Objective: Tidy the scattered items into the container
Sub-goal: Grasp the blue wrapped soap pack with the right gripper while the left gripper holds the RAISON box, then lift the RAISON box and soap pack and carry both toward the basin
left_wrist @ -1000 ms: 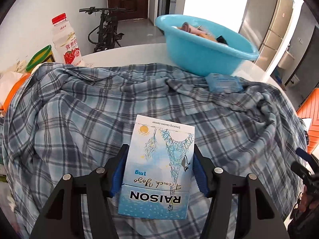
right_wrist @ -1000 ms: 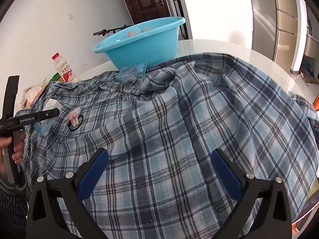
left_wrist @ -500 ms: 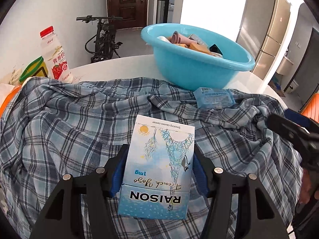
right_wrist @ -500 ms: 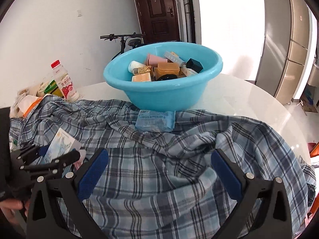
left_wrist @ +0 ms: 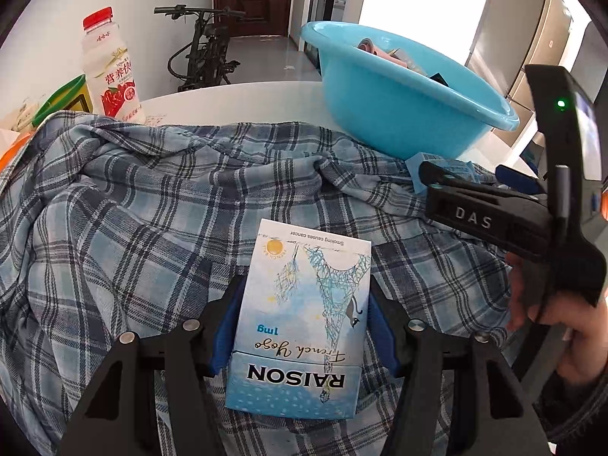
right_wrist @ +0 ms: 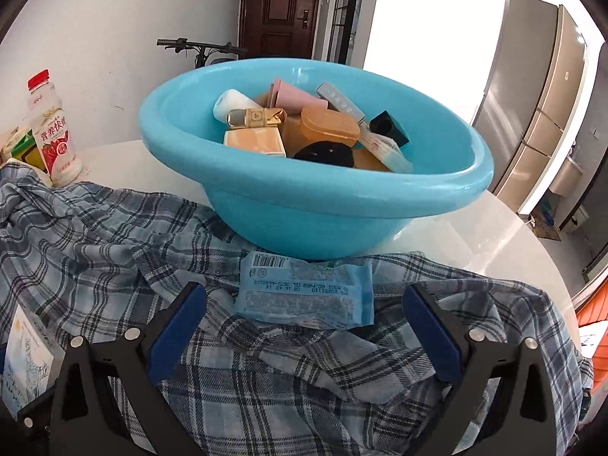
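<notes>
Blue packet point(right_wrist: 306, 296) between open right tongs point(right_wrist: 304, 326), basin point(right_wrist: 311, 205) beyond.

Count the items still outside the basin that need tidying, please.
2. A cigarette box is clamped in the left gripper above the plaid cloth; a blue packet lies on the cloth against the basin. Folds may hide others.

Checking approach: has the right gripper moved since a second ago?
Yes. The open right gripper has closed in on the round blue plastic basin, now straddling the pale blue flat packet.
</notes>
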`<state>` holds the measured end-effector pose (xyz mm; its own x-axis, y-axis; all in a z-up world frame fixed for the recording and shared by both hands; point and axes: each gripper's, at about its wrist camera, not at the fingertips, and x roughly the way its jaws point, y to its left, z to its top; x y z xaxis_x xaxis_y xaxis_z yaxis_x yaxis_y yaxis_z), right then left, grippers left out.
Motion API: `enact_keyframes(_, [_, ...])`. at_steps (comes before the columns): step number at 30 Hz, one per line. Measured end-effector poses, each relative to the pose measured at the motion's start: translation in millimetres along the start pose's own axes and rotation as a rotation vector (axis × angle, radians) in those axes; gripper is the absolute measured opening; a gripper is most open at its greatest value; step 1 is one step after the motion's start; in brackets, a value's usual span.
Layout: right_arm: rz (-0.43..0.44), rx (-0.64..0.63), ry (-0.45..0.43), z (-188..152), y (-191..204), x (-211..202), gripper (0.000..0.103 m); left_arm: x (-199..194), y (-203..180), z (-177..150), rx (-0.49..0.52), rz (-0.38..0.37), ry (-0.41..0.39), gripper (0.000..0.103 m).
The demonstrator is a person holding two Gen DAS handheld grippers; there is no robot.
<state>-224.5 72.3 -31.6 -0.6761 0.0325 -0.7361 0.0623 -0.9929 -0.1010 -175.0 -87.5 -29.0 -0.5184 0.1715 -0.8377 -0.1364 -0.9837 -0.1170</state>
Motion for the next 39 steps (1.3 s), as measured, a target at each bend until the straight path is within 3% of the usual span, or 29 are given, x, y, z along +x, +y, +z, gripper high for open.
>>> enact_keyframes(12, [-0.021, 0.011, 0.070, 0.0, 3.4, 32.4, 0.102, 7.2, -2.1, -5.1, 0.010, -0.051, 0.025, 0.062])
enact_keyframes(13, [-0.005, 0.017, 0.072, -0.5, 2.1, 33.9, 0.100, 6.8, -3.1, -5.1, 0.012, -0.058, 0.028, 0.062])
enact_keyframes(14, [0.016, 0.030, 0.072, -1.4, 0.0, 34.4, 0.077, 6.3, -3.8, -5.3, 0.013, -0.062, 0.030, 0.062])
enact_keyframes(16, [0.034, 0.038, 0.095, -2.8, -2.7, 34.1, 0.075, 4.6, -5.8, -5.7, 0.019, -0.060, 0.029, 0.062])
enact_keyframes(28, [0.094, -0.033, 0.007, -28.8, -11.0, -38.9, 0.074, -12.9, -20.5, -12.5, 0.030, -0.069, 0.017, 0.062])
enact_keyframes(35, [0.192, -0.022, 0.024, -50.6, -24.7, -67.7, 0.075, -30.4, -34.5, -20.9, 0.042, -0.062, 0.004, 0.062])
enact_keyframes(39, [0.195, -0.027, 0.017, -74.1, -37.5, -88.0, 0.075, -40.3, -48.3, -33.6, 0.057, -0.042, -0.019, 0.062])
